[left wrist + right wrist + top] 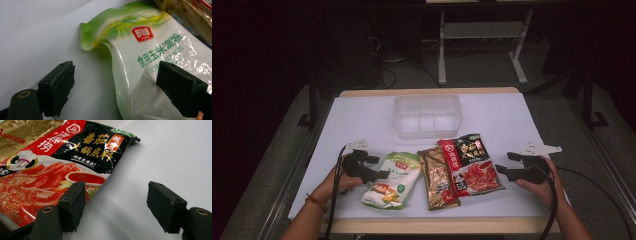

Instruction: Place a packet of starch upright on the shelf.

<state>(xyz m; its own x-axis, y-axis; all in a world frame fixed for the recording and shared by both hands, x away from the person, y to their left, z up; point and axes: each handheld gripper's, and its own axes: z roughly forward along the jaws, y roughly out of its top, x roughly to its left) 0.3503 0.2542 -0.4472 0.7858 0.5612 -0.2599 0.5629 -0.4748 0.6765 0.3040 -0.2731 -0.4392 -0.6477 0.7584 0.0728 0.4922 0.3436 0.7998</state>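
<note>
— Packets, 3 in a row on the white table: green-and-white starch pouch at left, gold packet in the middle, red-and-black tomato soup-base packet at right. Clear plastic bin behind them, well apart, toward the far edge.

— And the left gripper?

— Held in the left hand, low at the pouch's left edge. Jaws spread wide, nothing clamped. From the left gripper view: 1 jaw over bare table, the other over the pouch's white face, with the pouch's crumpled left border lying in the gap between. Contact with the film: cannot tell.

— Right gripper?

— Held in the right hand, just beside the soup-base packet's right edge, pointing toward it. Jaws parted too, gripping nothing. From the right gripper view: 1 jaw in front of the packet's tomato picture, the other over bare table, white surface in the gap.

— Packets touching each other?

— Gold packet overlapped by the soup-base packet along 1 side; starch pouch just beside the gold one, touching or not unclear. All 3 flat on the table, none lifted.
</note>
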